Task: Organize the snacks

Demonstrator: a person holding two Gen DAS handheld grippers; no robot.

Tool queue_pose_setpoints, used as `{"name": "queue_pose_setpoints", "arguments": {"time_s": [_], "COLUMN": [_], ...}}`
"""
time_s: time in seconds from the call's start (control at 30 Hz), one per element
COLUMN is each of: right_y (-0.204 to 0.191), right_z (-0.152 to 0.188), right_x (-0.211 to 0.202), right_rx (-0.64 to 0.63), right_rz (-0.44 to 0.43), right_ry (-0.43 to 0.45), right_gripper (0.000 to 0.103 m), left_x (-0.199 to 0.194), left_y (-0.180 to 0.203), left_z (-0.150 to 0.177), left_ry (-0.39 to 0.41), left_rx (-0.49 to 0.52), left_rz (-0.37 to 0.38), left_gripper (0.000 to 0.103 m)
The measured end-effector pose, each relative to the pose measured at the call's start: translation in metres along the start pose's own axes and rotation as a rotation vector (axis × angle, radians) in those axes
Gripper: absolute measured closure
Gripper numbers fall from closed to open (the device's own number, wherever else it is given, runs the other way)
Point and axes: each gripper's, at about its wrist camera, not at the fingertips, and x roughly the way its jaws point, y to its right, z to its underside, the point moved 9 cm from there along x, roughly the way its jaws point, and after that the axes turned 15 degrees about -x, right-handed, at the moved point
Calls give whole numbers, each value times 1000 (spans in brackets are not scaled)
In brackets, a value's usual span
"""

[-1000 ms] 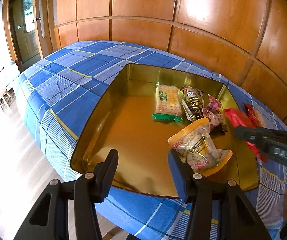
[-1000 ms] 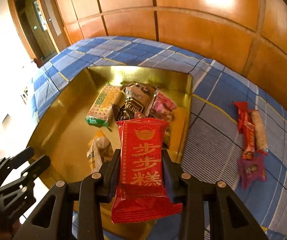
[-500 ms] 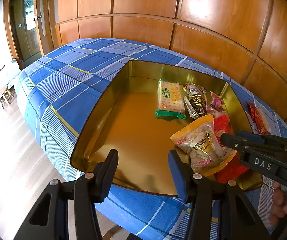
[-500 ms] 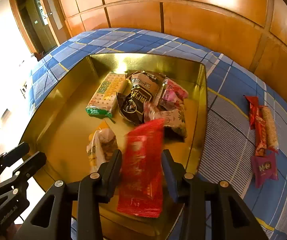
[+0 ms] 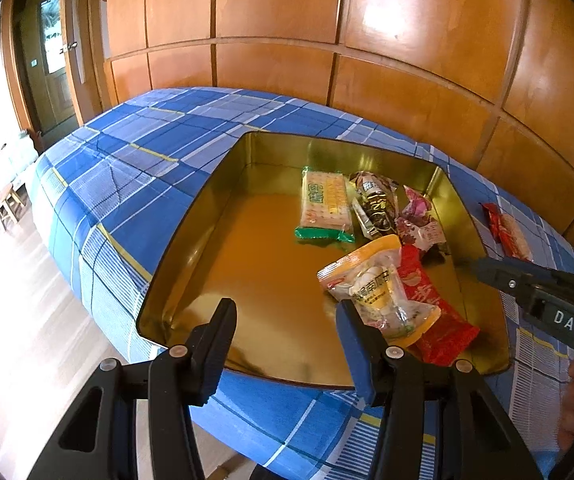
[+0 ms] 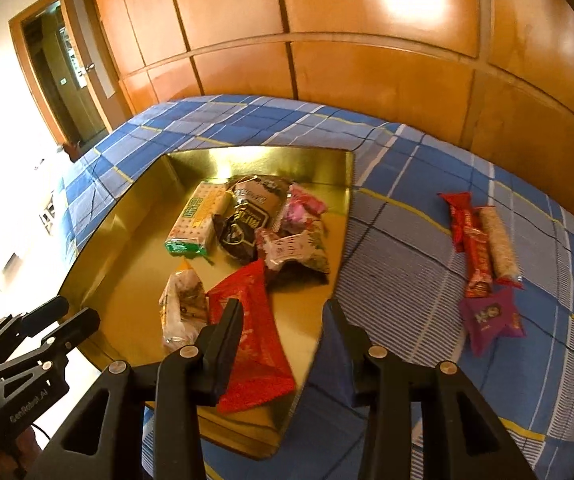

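A gold tin tray [image 5: 191,216] [image 6: 127,216] sits on the blue checked cloth and holds several snacks. A red packet [image 6: 255,332] [image 5: 439,320] lies flat in its near right part, beside a yellow packet [image 5: 379,296] [image 6: 183,308]. Further back lie a green-edged cracker pack [image 5: 325,204], a dark packet [image 6: 247,224] and pink wrapped sweets [image 6: 303,208]. My right gripper [image 6: 284,306] is open above the tray's near right edge, holding nothing. My left gripper [image 5: 286,308] hangs open and unladen over the tray's near edge.
On the cloth right of the tray lie a red bar [image 6: 473,240], a beige bar [image 6: 499,242] and a purple packet [image 6: 491,316]. A wooden panelled wall runs behind the table. A doorway [image 6: 67,80] and bright floor are at the left.
The right gripper let go of the red packet, which dropped into the tray beside the yellow packet. The right gripper then shifted to the right. The left gripper kept still.
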Motion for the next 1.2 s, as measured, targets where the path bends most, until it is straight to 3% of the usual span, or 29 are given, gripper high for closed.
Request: {"name": "queue_pose_setpoints", "arguments": {"time_s": [0.6, 0.97, 1.2], "right_y": [53, 130, 196], "right_z": [33, 67, 95], "right_x": [-26, -54, -80], "right_rx": [55, 91, 122], "right_rz": [110, 251, 356], "right_ry": [9, -33, -72], "right_gripper": [61, 61, 61], "left_x": [-11, -12, -15], "left_y": [29, 53, 86], "left_z": [8, 14, 19], "left_ry": [12, -3, -22], "left_rx": [84, 148, 213], "left_rz": [26, 53, 110], "left_gripper": [50, 50, 50]}}
